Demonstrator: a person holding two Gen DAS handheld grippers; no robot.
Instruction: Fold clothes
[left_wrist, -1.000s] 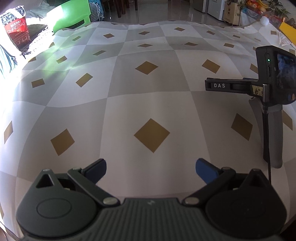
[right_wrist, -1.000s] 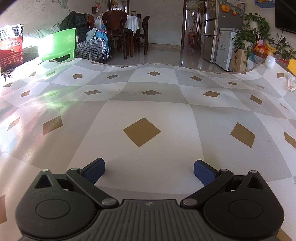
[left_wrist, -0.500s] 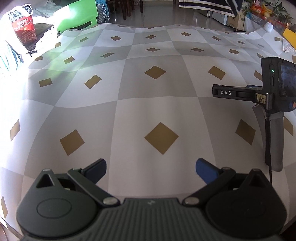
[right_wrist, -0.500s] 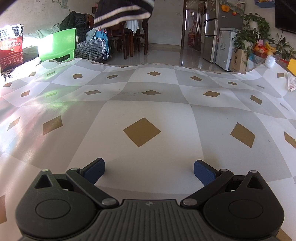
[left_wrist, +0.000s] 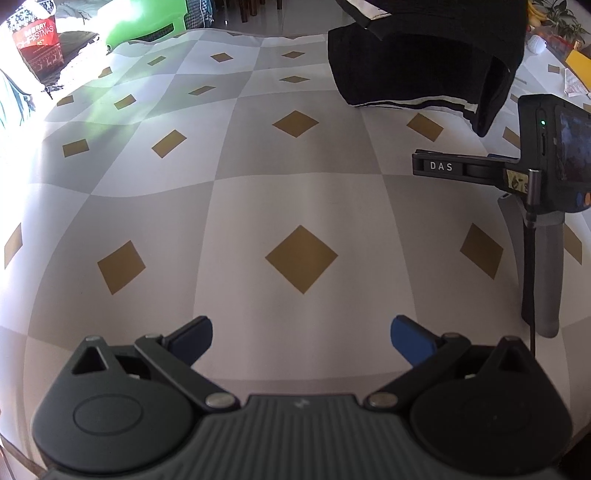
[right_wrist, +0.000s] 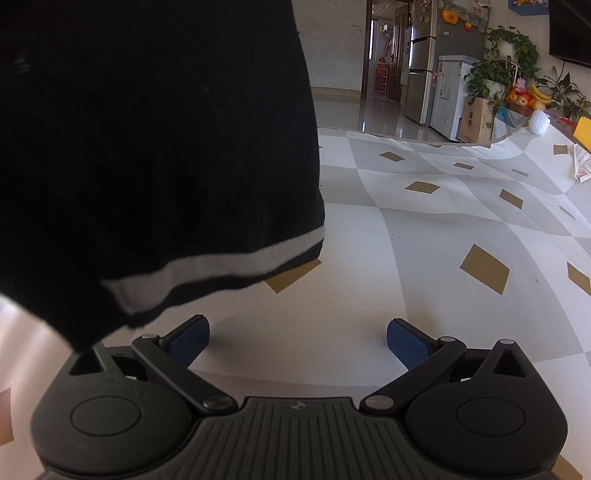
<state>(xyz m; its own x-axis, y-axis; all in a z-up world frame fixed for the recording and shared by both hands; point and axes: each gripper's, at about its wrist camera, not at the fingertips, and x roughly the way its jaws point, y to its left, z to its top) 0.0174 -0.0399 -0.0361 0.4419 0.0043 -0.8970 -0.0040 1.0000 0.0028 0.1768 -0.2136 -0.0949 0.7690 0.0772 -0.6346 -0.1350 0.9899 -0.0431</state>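
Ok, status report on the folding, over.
Left gripper open, empty. Right gripper open, empty. Black garment in front of right gripper, ungripped. Nothing blocking.

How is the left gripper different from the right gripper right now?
The left gripper has only bare checkered tablecloth ahead; the right gripper has a black garment with a white stripe hanging just in front of its left finger. Both are open, with blue pads, holding nothing.

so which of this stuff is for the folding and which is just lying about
For the job:
- black garment with a white stripe near its hem
- left gripper, open
- right gripper, open
- checked tablecloth

Just lying about:
- red Christmas bag
- green chair
- fridge
- potted plants
- fruit
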